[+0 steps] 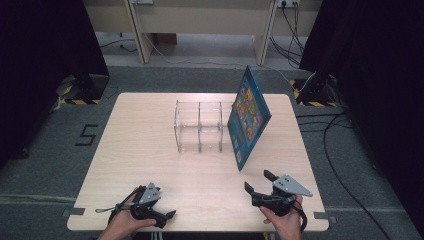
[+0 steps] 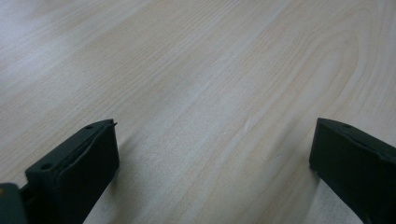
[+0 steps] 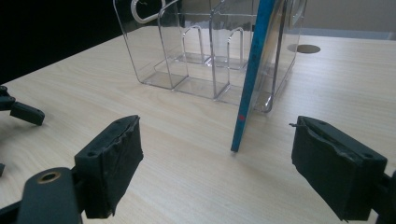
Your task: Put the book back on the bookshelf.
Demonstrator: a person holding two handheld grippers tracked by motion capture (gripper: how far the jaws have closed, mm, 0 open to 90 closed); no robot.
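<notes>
Pale wood desk (image 1: 150, 150) carries a clear acrylic organiser (image 1: 200, 125) with a blue book (image 1: 248, 117) leaning tilted against its right end, lower corner resting on the desk. Right gripper (image 1: 260, 182) sits near it, jaws spread; left gripper (image 1: 167, 216) lies well apart, also spread. Probably the book goes into a compartment: approach its exposed edge squarely, pinch mid-height, then lift upright.

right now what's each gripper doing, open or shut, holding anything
Left gripper: open, fingers wide apart over bare table, holding nothing.
Right gripper: open, holding nothing, aimed at the blue book leaning on the clear organiser.
</notes>
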